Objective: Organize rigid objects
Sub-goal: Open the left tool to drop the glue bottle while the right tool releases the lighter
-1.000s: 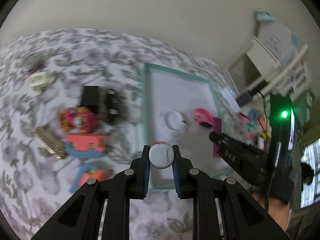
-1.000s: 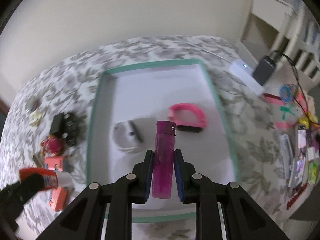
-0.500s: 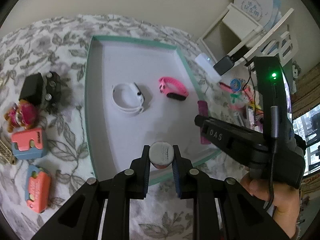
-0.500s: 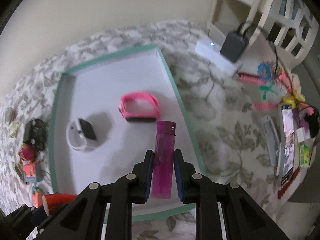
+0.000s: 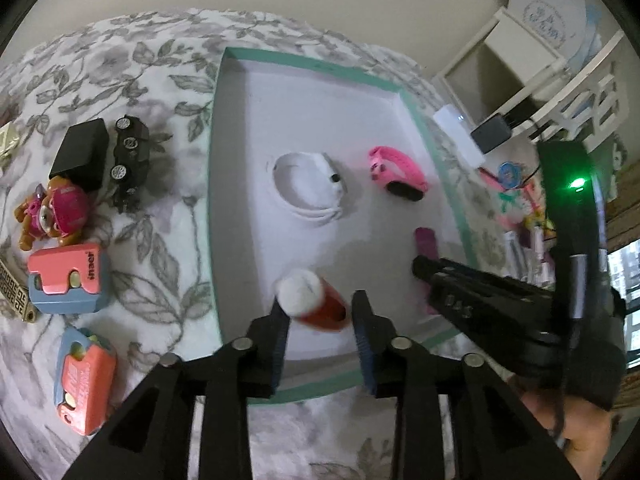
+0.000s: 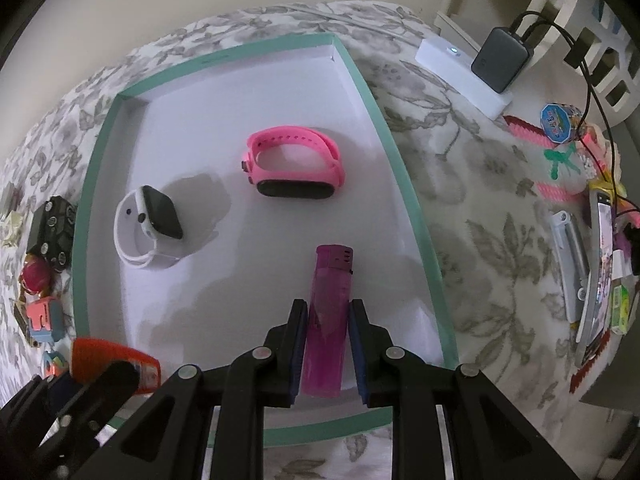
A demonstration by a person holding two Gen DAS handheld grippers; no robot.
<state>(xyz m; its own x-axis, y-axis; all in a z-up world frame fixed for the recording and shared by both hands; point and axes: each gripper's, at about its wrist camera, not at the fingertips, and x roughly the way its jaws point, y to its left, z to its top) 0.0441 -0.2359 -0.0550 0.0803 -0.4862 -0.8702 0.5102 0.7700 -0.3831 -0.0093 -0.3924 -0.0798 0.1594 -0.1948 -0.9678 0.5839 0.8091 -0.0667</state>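
Observation:
A white tray with a teal rim [image 5: 214, 184] [image 6: 404, 184] lies on the floral cloth. In it are a white smartwatch [image 5: 310, 188] [image 6: 148, 228] and a pink band watch [image 5: 396, 172] [image 6: 296, 164]. My left gripper [image 5: 318, 316] is open over the tray's near part; a red tube with a white cap [image 5: 314, 300] [image 6: 112, 364] sits loose and blurred between its fingers. My right gripper [image 6: 327, 312] is shut on a magenta lighter [image 6: 326, 312] [image 5: 426, 242] low over the tray's right side.
Left of the tray lie a black box [image 5: 80, 152], a black toy car [image 5: 130, 156], a pup figure [image 5: 54, 208] and two pink-and-blue sharpeners [image 5: 66, 276] [image 5: 84, 380]. Right of it are a white hub with a charger [image 6: 464, 76] and stationery clutter [image 6: 592, 240].
My left gripper has opened and let go of the red tube, which now tilts between the fingers. My right gripper has lowered the lighter toward the tray floor.

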